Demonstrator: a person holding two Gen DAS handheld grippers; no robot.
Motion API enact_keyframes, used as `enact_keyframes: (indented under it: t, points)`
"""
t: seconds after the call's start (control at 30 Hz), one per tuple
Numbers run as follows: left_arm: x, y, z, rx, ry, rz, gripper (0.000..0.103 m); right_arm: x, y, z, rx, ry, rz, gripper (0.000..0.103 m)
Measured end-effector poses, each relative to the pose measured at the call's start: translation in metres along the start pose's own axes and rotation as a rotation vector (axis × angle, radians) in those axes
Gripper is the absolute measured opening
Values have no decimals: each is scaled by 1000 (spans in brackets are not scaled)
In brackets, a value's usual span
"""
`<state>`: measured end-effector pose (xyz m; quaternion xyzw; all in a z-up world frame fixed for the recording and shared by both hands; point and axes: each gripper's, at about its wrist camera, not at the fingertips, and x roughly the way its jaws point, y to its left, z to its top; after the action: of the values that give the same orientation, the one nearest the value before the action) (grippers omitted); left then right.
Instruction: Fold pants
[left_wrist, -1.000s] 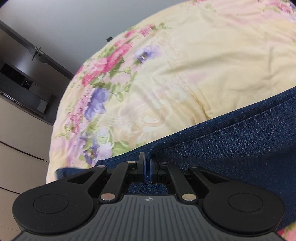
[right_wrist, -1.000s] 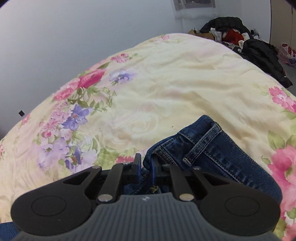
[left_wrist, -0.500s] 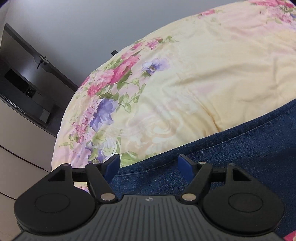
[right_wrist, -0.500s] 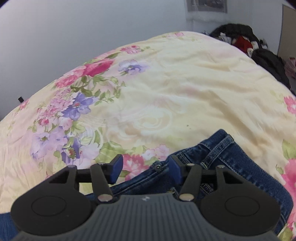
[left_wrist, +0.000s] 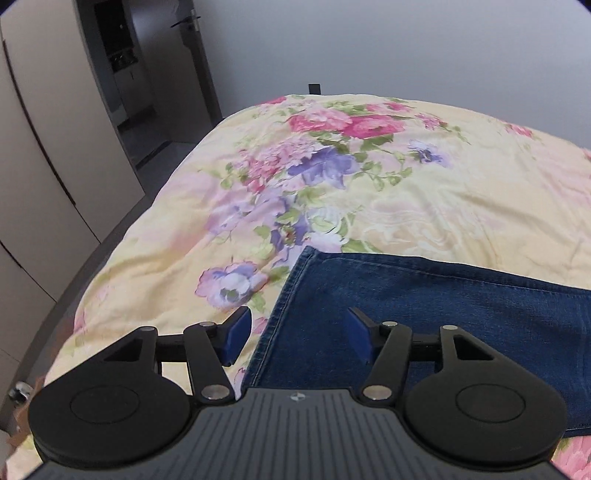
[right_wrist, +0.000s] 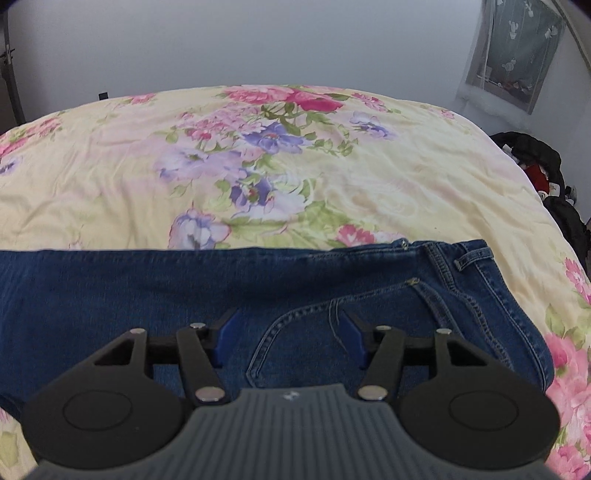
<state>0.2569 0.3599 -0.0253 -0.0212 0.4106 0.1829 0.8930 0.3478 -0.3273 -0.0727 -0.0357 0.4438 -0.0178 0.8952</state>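
Left wrist view: the left claw (left_wrist: 295, 334), clamped on denim a second ago, now empty and narrowing slightly, hovers over the jeans' (left_wrist: 424, 306) hem on the bed (left_wrist: 443, 192). Right wrist view: the right claw (right_wrist: 288, 338), likewise released and easing inward, hangs above the waistband; this fold looks laid.

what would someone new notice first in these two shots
The dark blue jeans lie flat across the near part of the bed, waistband and belt loop at the right in the right wrist view, a leg end at the left in the left wrist view. Behind them spreads the pale yellow bedspread with its pink and purple flowers. Both grippers, left and right, hover over the denim, jaws closing on nothing.
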Motion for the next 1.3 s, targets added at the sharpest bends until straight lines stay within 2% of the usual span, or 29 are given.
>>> enact_keyframes:
  t: [0.1,0.23,0.33,0.43,0.47,0.53,0.57,0.6,0.63,0.7,0.77,0.87,0.9,0.93,0.97,1.03,1.07,1.1,1.17,1.2,1.23,1.3]
  points:
    - [13,21,-5,-66,-12,-43,69,3,2,-8,26,24,-12,51]
    - [43,33,7,-152,-44,-97,69,13,6,-5,61,31,-51,51]
    - [76,35,18,-213,-27,-178,69,20,14,-1,48,38,-101,51]
    - [112,31,22,-222,6,-168,69,26,21,0,34,44,-148,51]
    - [123,30,23,-225,20,-165,66,27,22,0,28,47,-162,51]
    - [135,29,23,-230,29,-186,42,32,25,0,15,58,-187,51]
    - [138,28,23,-226,32,-177,27,35,25,0,8,65,-199,51]
    - [137,25,24,-210,21,-161,2,37,26,0,2,71,-210,51]
    - [132,20,25,-182,-11,-129,0,40,26,-1,-1,77,-220,51]
    - [109,8,29,-96,-134,-110,0,45,25,-2,1,83,-239,50]
    - [90,6,35,-86,-225,-77,0,48,25,-5,0,83,-250,50]
    - [100,18,44,-100,-186,-13,0,50,23,-10,11,66,-257,50]
    - [104,25,45,-128,-158,-64,0,50,24,-12,15,60,-257,50]
    - [112,35,45,-175,-99,-181,0,49,24,-13,12,57,-256,50]
    - [116,40,44,-219,-64,-226,4,48,25,-15,4,55,-256,50]
    - [116,41,41,-219,-77,-190,35,47,27,-16,-15,50,-255,50]
    - [118,41,40,-214,-67,-194,60,47,28,-17,-21,49,-256,50]
    - [122,43,39,-234,-46,-218,63,48,28,-17,-27,49,-258,51]
    - [130,48,37,-305,-11,-290,55,50,29,-17,-32,48,-261,51]
    - [132,47,35,-317,-5,-304,54,50,29,-17,-30,49,-261,51]
    - [135,42,34,-300,12,-299,53,51,29,-17,-28,49,-262,51]
    - [144,31,33,-239,59,-254,37,51,29,-17,-28,49,-265,51]
